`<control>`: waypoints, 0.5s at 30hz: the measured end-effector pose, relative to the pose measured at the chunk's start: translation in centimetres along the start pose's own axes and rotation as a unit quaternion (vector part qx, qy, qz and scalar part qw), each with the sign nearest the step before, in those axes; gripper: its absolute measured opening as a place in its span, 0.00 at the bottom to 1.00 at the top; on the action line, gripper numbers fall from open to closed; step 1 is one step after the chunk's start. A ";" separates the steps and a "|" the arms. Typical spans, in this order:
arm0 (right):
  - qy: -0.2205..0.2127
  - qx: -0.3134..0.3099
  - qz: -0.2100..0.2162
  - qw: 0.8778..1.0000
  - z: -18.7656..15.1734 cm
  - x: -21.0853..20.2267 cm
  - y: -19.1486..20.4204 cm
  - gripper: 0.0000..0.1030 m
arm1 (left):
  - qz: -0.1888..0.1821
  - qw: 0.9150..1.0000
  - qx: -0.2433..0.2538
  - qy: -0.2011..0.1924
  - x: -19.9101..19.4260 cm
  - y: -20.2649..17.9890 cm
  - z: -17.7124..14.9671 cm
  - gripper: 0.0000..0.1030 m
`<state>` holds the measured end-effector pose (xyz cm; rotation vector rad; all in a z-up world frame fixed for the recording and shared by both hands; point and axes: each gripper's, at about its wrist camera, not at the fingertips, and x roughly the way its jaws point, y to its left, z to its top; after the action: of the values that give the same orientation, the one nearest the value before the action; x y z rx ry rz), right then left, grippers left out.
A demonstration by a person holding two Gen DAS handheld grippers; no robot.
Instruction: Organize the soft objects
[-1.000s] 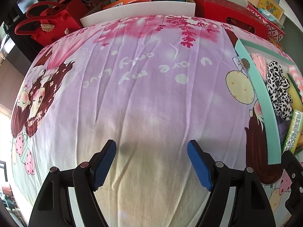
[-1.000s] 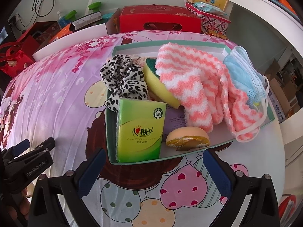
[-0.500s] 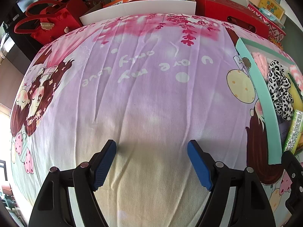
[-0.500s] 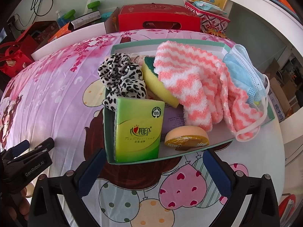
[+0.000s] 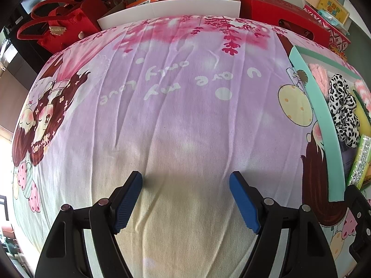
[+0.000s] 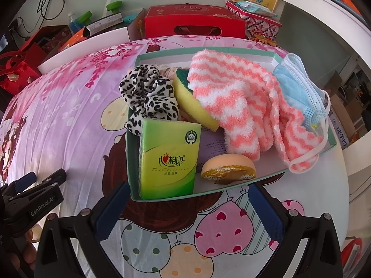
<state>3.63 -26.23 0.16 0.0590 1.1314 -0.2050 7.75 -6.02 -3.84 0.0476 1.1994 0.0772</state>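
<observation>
The soft items sit together in a shallow green tray [image 6: 133, 162] at the centre of the right wrist view, resting on the printed bedsheet [image 5: 176, 106].

**Tool state.** The right gripper [image 6: 185, 205] stands with its jaws spread, nothing between them, just short of the tray's near wall. The left gripper [image 5: 185, 199] is likewise spread and empty, over bare sheet in the lower centre of its view; the tray shows at that view's right edge.

**Handling notes (judged).**
- Striped towel [image 6: 231, 102], centre right: light, limp, will drape and drag. Pinch a bunched fold, not a single edge.
- Face mask [image 6: 299, 85], upper right, partly under the towel: very light; its ear loops may snag the towel.
- Scrunchie [image 6: 148, 95], upper left of the tray: springy; grip across the ring.
- Sponge [image 6: 192, 102], beside the scrunchie: compressible; grip its yellow sides.
- Tissue pack [image 6: 169, 159], lower left, upright: slick wrapper, squashy; grip across the narrow sides.
- Round puff [image 6: 228, 169], lower centre: low profile, likely to slip.
</observation>
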 end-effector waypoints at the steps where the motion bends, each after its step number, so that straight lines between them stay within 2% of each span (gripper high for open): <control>1: 0.000 0.000 0.000 1.000 0.0 0.0 0.0 1.00 | 0.000 1.000 0.000 0.000 0.0 0.0 -0.1 0.76; 15: 0.001 0.001 0.001 1.000 -0.1 0.1 -0.1 1.00 | 0.000 1.000 0.000 0.000 0.0 0.0 -0.1 0.76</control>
<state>3.60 -26.34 0.06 0.0620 1.1340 -0.2044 7.61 -6.06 -3.90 0.0480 1.1988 0.0773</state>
